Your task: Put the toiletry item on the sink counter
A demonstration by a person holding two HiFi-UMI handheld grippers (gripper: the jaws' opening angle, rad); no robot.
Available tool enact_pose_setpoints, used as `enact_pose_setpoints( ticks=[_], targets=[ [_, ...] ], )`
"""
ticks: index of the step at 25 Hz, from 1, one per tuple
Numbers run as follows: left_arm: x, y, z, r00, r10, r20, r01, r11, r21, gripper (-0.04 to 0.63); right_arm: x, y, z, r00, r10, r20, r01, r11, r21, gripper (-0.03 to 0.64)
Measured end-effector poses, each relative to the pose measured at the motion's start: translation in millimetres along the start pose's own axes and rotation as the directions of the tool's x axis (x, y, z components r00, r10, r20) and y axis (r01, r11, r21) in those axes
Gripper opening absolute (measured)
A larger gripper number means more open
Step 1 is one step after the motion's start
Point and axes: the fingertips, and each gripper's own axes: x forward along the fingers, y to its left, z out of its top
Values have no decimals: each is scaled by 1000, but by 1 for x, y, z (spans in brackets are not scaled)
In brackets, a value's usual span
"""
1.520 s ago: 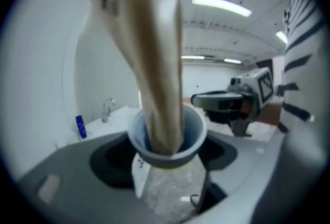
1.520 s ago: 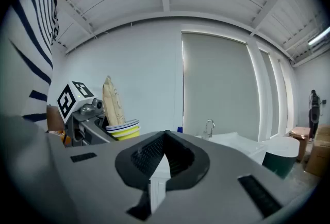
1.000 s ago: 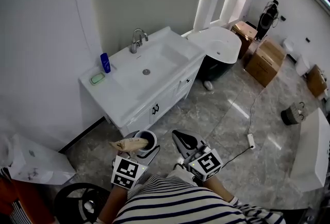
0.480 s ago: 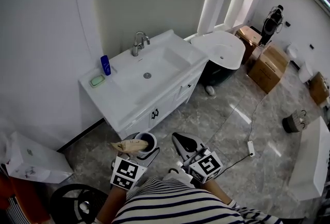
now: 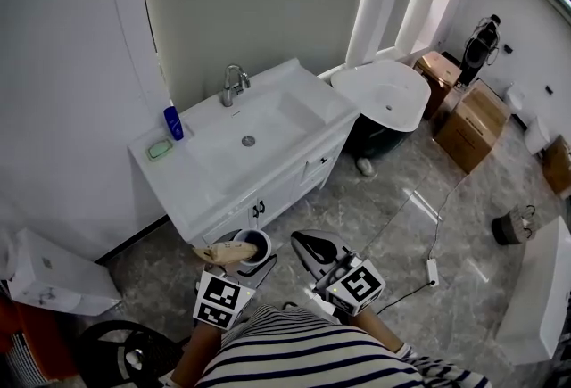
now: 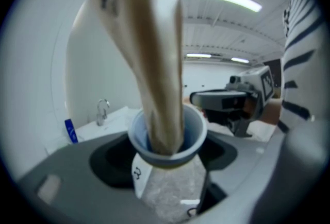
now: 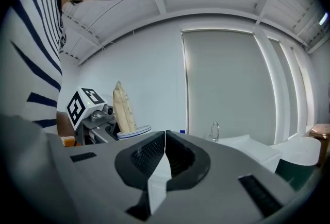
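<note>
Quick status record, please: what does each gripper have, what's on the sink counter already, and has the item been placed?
left gripper: shut on the cup, which has a blue rim and a tan tube standing in it
right gripper: shut, nothing between its jaws
sink counter: ahead of both grippers, across open floor
on the counter: blue bottle and green soap dish near its left end; faucet behind the basin
placement: not yet done; cup is held off the counter

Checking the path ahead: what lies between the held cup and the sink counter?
Only bare floor, as the head view shows; nothing stands between the cup and the counter.
</note>
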Motion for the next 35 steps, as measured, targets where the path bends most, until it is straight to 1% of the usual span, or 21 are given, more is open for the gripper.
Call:
enact_pose_setpoints(
  ticks=[5,10,12,17,21,25,29,35],
  targets=[
    [28,-16,18,1000,28,0,-28,1000,-8,360,-20,-28,10,999,42,7,-41,999,-15,6],
    [50,-29,26,999,49,-4,-50,999,-12,360,-36,-52,6,998,70,4,-70,997,-14,8],
    [57,-28,26,999,54,-9,-54,998,-15,360,-37,-59,2,998,70,7,-70,998,1,8],
    [73,-13,28,997,72,-14,-73,997,-19,360,-28,-74,-1,996,92,2,-92,996,-18,8],
    [90,16,31,996,86,-10,-87,996,-18,360,-3,-91,-3,994,106,2,-106,994,-14,8],
    [110,56,35,995,96,-1,-96,995,-22,360,39,-112,-6,992,125,5,-125,992,-26,8],
    [133,106,39,995,97,-7,-97,995,-17,360,91,-137,-3,990,142,11,-141,990,-15,8],
    [164,191,56,995,102,-13,-102,995,-3,360,178,-180,12,987,162,27,-161,987,-17,8]
  ],
)
